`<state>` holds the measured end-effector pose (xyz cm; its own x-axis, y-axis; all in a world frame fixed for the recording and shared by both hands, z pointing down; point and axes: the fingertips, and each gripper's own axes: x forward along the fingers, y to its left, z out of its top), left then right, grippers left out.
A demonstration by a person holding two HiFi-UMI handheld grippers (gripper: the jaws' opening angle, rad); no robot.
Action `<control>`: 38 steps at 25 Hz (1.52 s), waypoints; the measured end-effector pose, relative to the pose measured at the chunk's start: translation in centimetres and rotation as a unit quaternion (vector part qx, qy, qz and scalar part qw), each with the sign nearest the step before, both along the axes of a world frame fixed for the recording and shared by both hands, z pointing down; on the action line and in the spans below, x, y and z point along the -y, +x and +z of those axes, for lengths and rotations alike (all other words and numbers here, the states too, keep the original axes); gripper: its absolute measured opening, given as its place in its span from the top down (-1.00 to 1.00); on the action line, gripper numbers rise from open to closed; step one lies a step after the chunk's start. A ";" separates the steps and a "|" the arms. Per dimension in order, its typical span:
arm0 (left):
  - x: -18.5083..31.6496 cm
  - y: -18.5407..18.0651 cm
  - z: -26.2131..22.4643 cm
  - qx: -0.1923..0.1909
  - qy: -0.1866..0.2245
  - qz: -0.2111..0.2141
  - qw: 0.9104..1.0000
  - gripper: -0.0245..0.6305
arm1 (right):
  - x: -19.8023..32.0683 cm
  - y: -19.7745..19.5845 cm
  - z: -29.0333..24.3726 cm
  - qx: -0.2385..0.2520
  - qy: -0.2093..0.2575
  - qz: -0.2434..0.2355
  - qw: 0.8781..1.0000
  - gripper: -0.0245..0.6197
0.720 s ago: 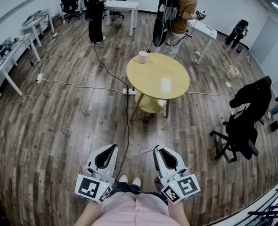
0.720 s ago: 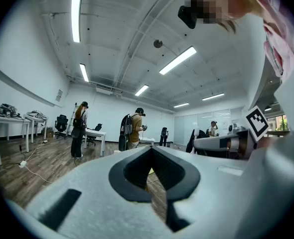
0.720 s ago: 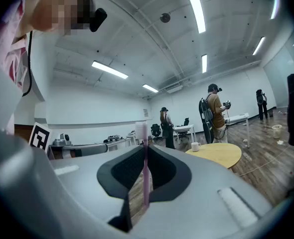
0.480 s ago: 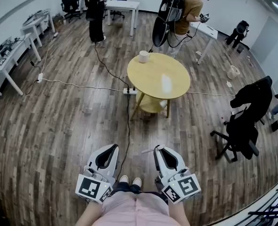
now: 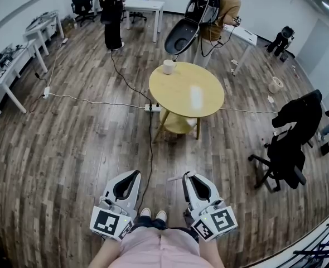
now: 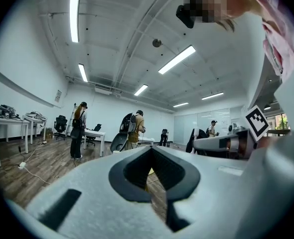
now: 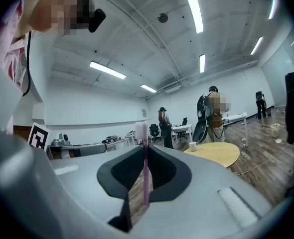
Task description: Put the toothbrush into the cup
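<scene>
The right gripper [image 7: 144,147] has its jaws drawn in narrow and clamped on the toothbrush [image 7: 145,178], which is a slim pink stick with a pale, whitish bristle head at one end. In the right gripper view it stands crosswise to the jaws. The pads pinch it along the handle, the head rises clear above the jaw tips, and the lower end of the handle runs down through the dark opening between the jaws. In the head view the toothbrush shows only as a thin pale line that pokes out sideways from the right jaw tips toward the left gripper [image 6: 151,151]. That gripper's jaws are together at the tips with nothing between them. Both grippers are held low and close to the person's body, side by side above the wooden floor [image 5: 81,144]. Well ahead of them stands a round yellow table [image 5: 201,102], and a white cup [image 5: 169,67] sits upright near the table's far left edge, well apart from the toothbrush.
</scene>
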<state>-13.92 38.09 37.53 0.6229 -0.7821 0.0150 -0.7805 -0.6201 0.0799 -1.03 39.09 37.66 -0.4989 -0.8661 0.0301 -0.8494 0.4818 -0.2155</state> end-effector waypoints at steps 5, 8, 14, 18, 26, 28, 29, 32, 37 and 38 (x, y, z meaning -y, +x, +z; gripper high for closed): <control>0.4 0.9 0.3 -0.002 -0.001 0.002 1.000 0.93 | 0.3 0.9 0.3 0.011 0.002 0.000 1.000 0.84; 0.8 1.5 0.2 -0.002 -0.003 0.001 1.000 0.93 | 0.5 1.7 -0.3 0.034 0.011 0.000 0.999 0.83; 1.1 3.0 0.5 -0.001 0.001 -0.004 1.000 0.93 | 0.9 3.3 0.0 0.024 0.013 -0.006 1.000 0.83; 1.2 4.0 1.0 -0.001 -0.001 -0.005 1.000 0.93 | 1.2 4.5 0.4 0.022 0.009 -0.008 1.000 0.83; 3.7 4.1 1.2 -0.001 -0.003 -0.002 1.000 0.93 | 3.7 4.8 0.9 0.024 0.000 -0.010 1.000 0.83; 5.0 4.3 1.1 -0.001 0.000 0.003 1.000 0.93 | 5.0 4.8 0.9 0.026 0.001 -0.010 1.000 0.83; 5.8 4.3 0.9 -0.001 0.001 0.005 1.000 0.93 | 5.8 4.8 0.8 0.027 0.001 -0.009 1.000 0.83; 8.2 4.2 0.3 -0.003 0.004 0.012 1.000 0.93 | 8.1 4.4 0.1 0.028 0.005 -0.005 1.000 0.83; 12.0 3.5 -0.9 -0.002 0.013 0.017 1.000 0.93 | 11.9 3.7 -1.0 0.032 0.016 -0.001 0.999 0.83; 12.7 3.3 -1.0 -0.002 0.015 0.018 1.000 0.93 | 12.5 3.6 -1.1 0.033 0.017 0.000 0.999 0.83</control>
<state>-10.59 25.39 36.55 0.6501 -0.7598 -0.0101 -0.7579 -0.6493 0.0634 2.55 26.55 36.60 -0.4993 -0.8658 -0.0323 -0.8337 0.4903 -0.2539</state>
